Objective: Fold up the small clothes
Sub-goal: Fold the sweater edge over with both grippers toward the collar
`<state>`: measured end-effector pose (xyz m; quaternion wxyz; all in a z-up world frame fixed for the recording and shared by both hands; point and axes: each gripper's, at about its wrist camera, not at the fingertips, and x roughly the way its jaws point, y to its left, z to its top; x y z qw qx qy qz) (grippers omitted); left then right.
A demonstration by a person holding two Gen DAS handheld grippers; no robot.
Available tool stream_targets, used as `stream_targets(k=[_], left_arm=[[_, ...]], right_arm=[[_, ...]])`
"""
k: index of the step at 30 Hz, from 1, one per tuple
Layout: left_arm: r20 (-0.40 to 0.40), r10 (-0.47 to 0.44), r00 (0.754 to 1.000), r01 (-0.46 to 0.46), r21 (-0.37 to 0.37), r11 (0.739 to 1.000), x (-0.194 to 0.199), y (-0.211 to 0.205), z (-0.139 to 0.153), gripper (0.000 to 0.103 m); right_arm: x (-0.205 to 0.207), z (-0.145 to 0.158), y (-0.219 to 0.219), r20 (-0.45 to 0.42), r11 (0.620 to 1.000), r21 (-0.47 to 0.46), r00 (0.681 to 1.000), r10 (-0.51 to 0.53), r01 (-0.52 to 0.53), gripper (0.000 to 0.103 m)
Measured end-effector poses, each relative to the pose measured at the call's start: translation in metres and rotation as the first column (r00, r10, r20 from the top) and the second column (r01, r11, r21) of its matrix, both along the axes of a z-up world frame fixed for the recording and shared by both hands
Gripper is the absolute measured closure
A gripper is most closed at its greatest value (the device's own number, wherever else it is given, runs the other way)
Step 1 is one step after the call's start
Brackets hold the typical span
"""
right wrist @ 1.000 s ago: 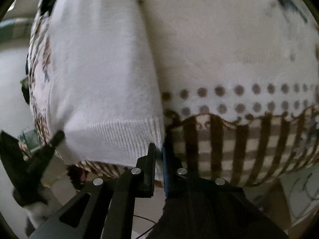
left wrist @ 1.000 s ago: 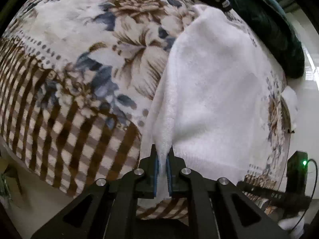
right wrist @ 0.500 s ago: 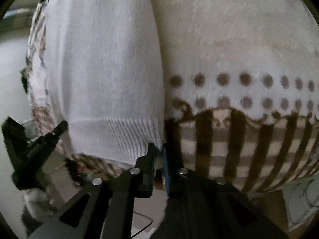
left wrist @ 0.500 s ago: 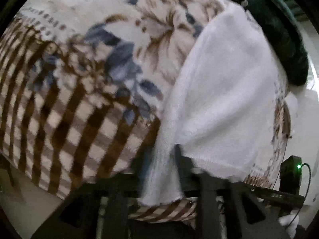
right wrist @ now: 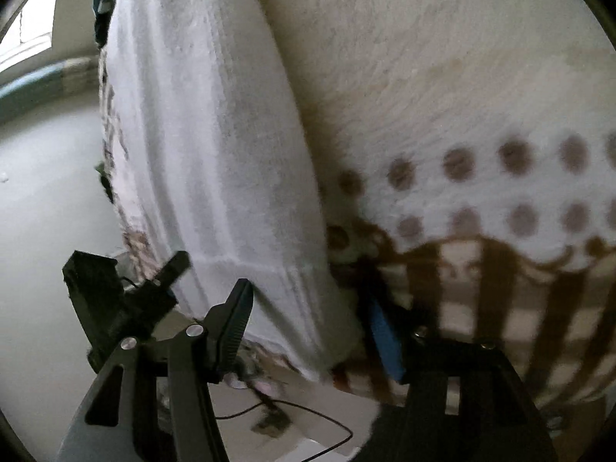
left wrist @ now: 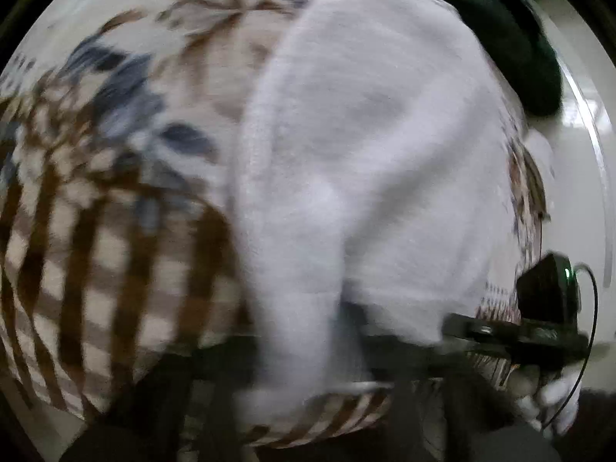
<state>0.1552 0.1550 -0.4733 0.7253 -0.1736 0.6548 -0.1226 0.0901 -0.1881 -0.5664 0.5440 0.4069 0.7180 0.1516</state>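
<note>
A white knit garment point(left wrist: 377, 146) lies folded lengthwise on a floral and checked blanket point(left wrist: 115, 177). In the left wrist view the frame is blurred; a flap of the garment's corner drapes over my left gripper point(left wrist: 308, 331) and hides its fingers. In the right wrist view the garment point(right wrist: 208, 146) runs up the left, its ribbed hem near the bottom. My right gripper point(right wrist: 312, 327) is open, its fingers point(right wrist: 235, 315) wide apart on either side of the hem corner, not gripping it.
The blanket point(right wrist: 462, 96) covers a bed whose edge drops to a pale floor point(right wrist: 42, 200). A dark green cloth point(left wrist: 512, 38) lies at the far end. The other gripper point(right wrist: 115, 300) shows at the left, and a cable point(right wrist: 292, 412) lies on the floor.
My right gripper has opened and let go of the hem corner. The left gripper has moved fast, the view is now blurred, and the garment's corner flap has spread over its fingers.
</note>
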Motion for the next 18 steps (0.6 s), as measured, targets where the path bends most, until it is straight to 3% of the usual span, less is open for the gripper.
stream_targets(k=[1,3,8,11,15,18], left_arm=[[0.014,-0.006,1.000,0.006,-0.003,1.000,0.000,-0.003,0.004,0.092],[0.033,0.008,0.999,-0.007,-0.029,1.000,-0.003,-0.002,0.014,0.092],[0.064,0.153,0.986,-0.141,-0.166,0.976,0.003,0.013,0.055,0.092],[0.098,0.241,0.965,-0.206,-0.277,0.938,0.018,0.024,0.092,0.092],[0.140,0.296,0.945,-0.224,-0.386,0.895,0.062,0.011,0.125,0.092],[0.174,0.309,0.935,-0.203,-0.450,0.869,0.124,0.000,0.144,0.092]], right_arm=[[-0.002,-0.002,0.003,-0.018,1.000,0.027,1.000,-0.007,0.007,0.079],[-0.004,0.001,0.003,-0.013,0.999,0.034,0.999,-0.036,0.036,0.087],[-0.004,0.039,-0.015,0.057,0.995,0.075,0.996,-0.074,0.069,0.089],[0.006,0.080,-0.032,0.137,0.991,0.103,0.986,-0.096,0.082,0.090],[0.042,0.133,-0.055,0.243,0.986,0.118,0.959,-0.146,0.120,0.090],[0.090,0.167,-0.068,0.319,0.981,0.110,0.929,-0.189,0.162,0.090]])
